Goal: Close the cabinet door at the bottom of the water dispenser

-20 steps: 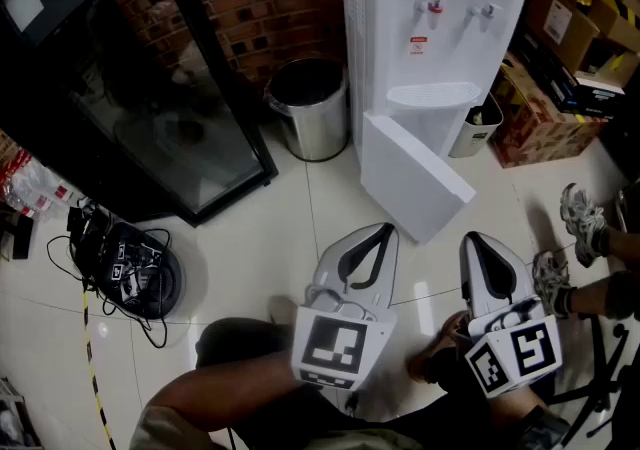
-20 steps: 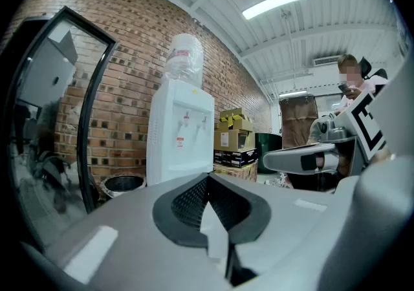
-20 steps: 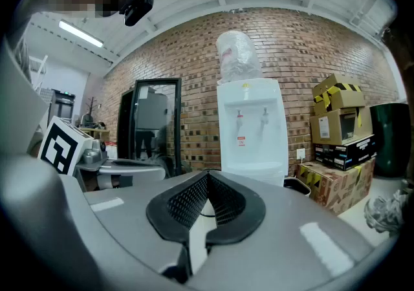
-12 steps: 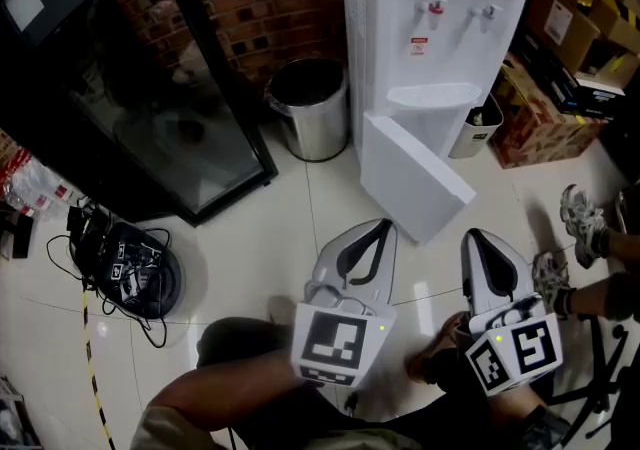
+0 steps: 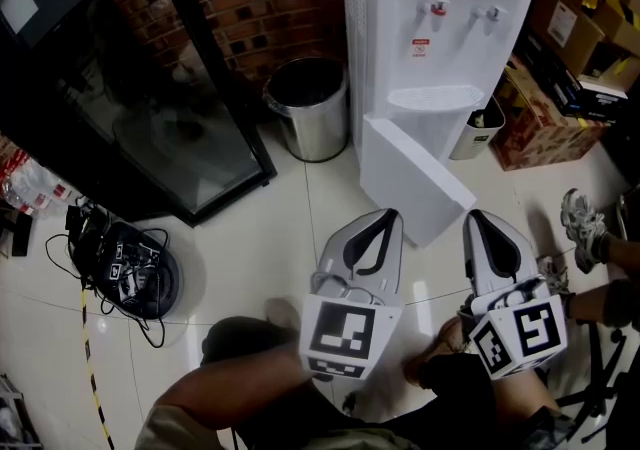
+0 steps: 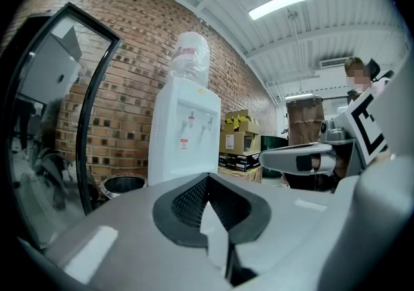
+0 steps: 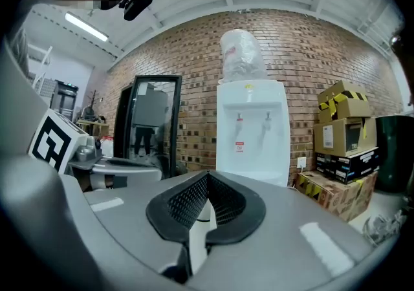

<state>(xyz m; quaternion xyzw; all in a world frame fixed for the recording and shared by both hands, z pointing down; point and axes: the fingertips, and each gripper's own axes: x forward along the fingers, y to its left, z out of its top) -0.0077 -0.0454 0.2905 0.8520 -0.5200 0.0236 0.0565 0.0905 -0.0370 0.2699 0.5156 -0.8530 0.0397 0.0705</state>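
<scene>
Both grippers had slid a little toward 12 o'clock, closer to the open door, and nothing else had moved. The left gripper had its two jaws pressed together at the tips, with nothing held between them. The right gripper was the same, tips together and empty.

The water dispenser stood at 12 o'clock, against the brick wall. A metal bin sat on the floor just beside it, at about 10 o'clock from the left gripper. The cabinet door at the bottom of the dispenser hung open. Its hinge edge was on the dispenser's left side. Its top edge ran from there toward 4 o'clock, so the free edge pointed out at the person. The wide white face of the door looked toward 7 o'clock, which was where the left gripper was.

From the left gripper, the door lay at about 1 o'clock and near. From the right gripper, the free edge lay at about 11 o'clock, also near. The left gripper looked better placed, because it faced the flat side. A push toward 1 o'clock would likely swing the door shut.
</scene>
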